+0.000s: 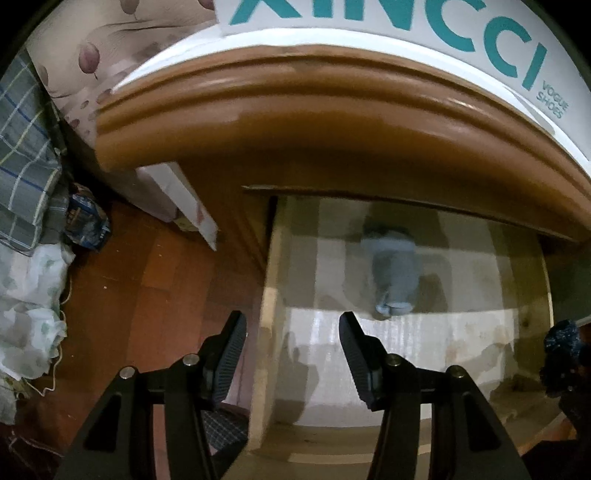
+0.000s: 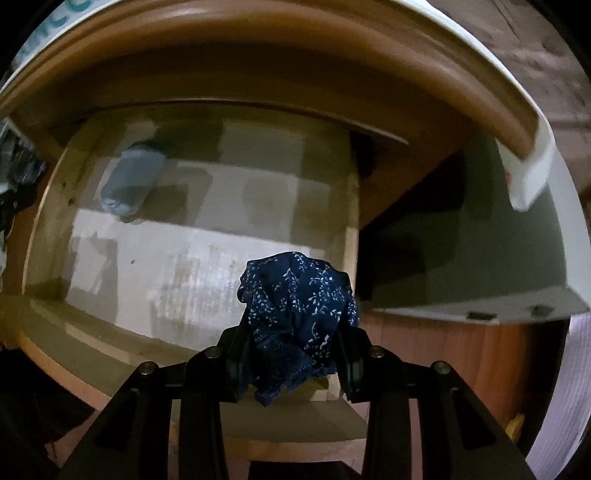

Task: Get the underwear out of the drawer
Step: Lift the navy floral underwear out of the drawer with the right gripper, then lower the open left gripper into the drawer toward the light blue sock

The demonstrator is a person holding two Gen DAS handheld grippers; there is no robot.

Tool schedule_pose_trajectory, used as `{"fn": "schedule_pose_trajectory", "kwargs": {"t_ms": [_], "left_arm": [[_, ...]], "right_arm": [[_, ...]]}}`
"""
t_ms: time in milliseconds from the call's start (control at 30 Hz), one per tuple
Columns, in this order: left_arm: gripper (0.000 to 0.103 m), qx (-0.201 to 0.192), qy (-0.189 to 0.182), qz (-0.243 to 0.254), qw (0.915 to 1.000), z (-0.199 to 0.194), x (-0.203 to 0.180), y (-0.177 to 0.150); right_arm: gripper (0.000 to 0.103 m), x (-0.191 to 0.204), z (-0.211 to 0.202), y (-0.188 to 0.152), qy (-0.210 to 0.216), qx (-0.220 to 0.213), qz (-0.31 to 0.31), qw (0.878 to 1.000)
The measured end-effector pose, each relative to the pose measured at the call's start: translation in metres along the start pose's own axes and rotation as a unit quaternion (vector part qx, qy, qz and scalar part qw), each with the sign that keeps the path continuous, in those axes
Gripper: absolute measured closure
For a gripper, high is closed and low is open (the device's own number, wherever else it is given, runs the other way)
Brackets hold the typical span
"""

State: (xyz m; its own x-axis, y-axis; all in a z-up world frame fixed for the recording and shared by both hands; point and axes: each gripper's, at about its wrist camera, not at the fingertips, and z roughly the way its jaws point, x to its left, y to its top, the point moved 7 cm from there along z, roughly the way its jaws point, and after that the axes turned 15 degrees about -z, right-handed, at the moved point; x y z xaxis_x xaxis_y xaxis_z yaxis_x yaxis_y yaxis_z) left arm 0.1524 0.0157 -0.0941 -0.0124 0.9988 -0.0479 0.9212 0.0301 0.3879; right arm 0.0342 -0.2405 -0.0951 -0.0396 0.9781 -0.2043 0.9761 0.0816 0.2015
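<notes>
The wooden drawer (image 1: pixel 267 325) is pulled open below a brown cabinet top. My right gripper (image 2: pixel 293 295) is shut on navy underwear with a white floral print (image 2: pixel 299 306), held above the drawer's front right corner; the bundle also shows at the right edge of the left wrist view (image 1: pixel 563 354). A rolled light-blue garment (image 1: pixel 393 273) lies at the back of the drawer and shows in the right wrist view (image 2: pixel 131 179) too. My left gripper (image 1: pixel 293 325) is open and empty, above the drawer's left wall.
A white shoe box with teal letters (image 1: pixel 406 22) sits on the cabinet top (image 1: pixel 295 110). The drawer's pale bottom (image 2: pixel 207 266) is bare elsewhere. Red-brown floor (image 1: pixel 147 277) lies to the left, with plaid bedding (image 1: pixel 26 155), a white cloth (image 1: pixel 29 306) and a blue packet (image 1: pixel 86 221).
</notes>
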Motion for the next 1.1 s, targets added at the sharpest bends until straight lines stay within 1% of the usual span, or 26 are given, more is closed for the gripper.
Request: {"fn": "schedule_pose_trajectory", "kwargs": {"t_ms": [233,533,600,733,900,1000,1100], "left_arm": [[0.049,-0.007,0.017,0.032,0.9993,0.003,-0.012,-0.005],[0.049,-0.014,0.018,0.083,0.9963,0.004,-0.033,-0.012],[0.049,-0.014,0.021,0.097,0.9949,0.007,-0.038,-0.016],[0.049,-0.007,0.011,0.125,0.9921,0.011,-0.051,-0.022],[0.049,-0.012,0.000,0.153,0.9881,0.010,-0.059,-0.021],[0.049,-0.004,-0.008,0.174,0.9847,0.014,-0.062,-0.022],[0.049,-0.003,0.003,0.197,0.9804,0.020,-0.063,-0.022]], "right_arm": [[0.069,-0.013,-0.002,-0.009,-0.005,0.003,0.023,1.000],[0.069,-0.021,-0.007,-0.021,0.003,0.008,0.047,0.999],[0.069,-0.021,-0.010,-0.023,0.004,0.007,0.047,0.999],[0.069,-0.022,-0.015,-0.028,0.006,0.004,0.051,0.999],[0.069,-0.024,-0.020,-0.034,0.018,0.002,0.056,0.998],[0.069,-0.023,-0.021,-0.035,0.019,0.004,0.053,0.998],[0.069,-0.022,-0.022,-0.034,0.019,0.005,0.048,0.999]]}}
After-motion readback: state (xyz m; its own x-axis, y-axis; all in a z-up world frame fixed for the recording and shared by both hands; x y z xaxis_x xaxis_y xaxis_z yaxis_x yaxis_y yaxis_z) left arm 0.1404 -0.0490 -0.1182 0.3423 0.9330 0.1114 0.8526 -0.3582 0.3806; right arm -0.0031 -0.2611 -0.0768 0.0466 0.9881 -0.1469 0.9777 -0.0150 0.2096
